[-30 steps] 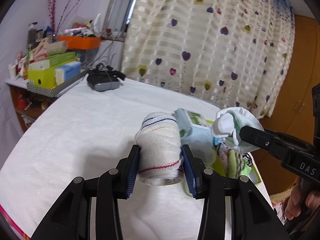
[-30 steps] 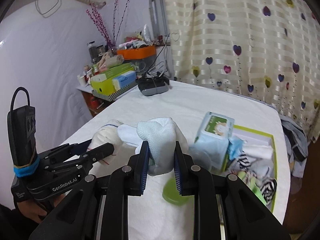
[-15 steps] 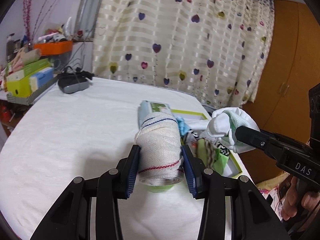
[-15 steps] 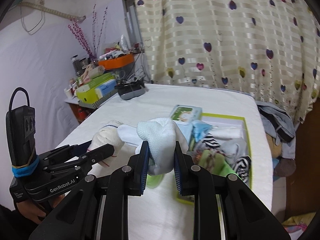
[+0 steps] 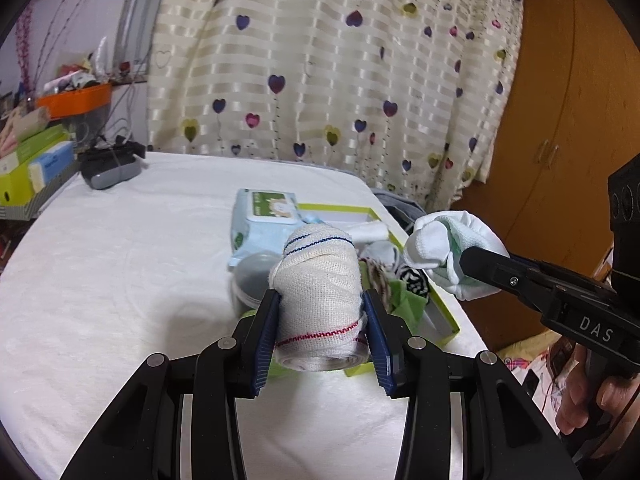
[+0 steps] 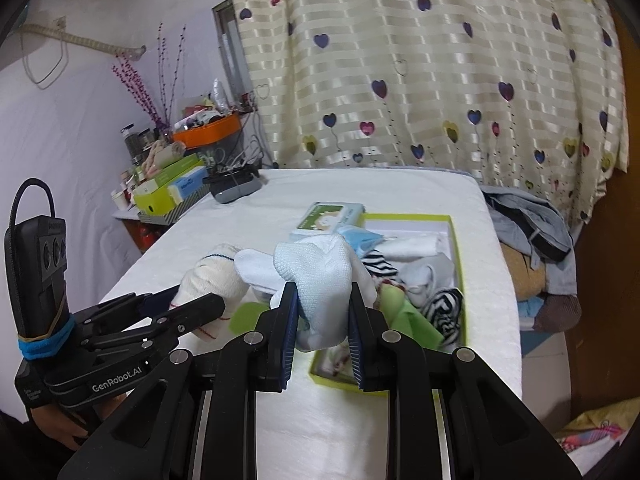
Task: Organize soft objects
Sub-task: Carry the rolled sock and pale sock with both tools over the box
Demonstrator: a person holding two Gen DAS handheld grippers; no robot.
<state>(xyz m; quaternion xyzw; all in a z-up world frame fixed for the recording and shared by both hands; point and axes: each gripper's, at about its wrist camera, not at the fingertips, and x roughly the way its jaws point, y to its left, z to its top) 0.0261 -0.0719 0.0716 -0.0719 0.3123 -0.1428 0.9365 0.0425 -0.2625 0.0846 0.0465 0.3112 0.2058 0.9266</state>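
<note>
My rolled cream cloth [image 5: 318, 300] hides the near part of the green-edged box [image 5: 442, 322] ahead of my left gripper [image 5: 322, 336], and most of the grey lid [image 5: 254, 278] beside it. From my right gripper [image 6: 322, 334], the white sock [image 6: 320, 288] I clamp covers the box's near left corner. The socks inside the box blur at its right edge. My hands are cut off by the picture edges. Small clutter on the far shelf [image 6: 168, 168] is too small to tell.

White table [image 5: 120, 280], green box [image 6: 456, 248], wipes pack [image 5: 264, 216]
</note>
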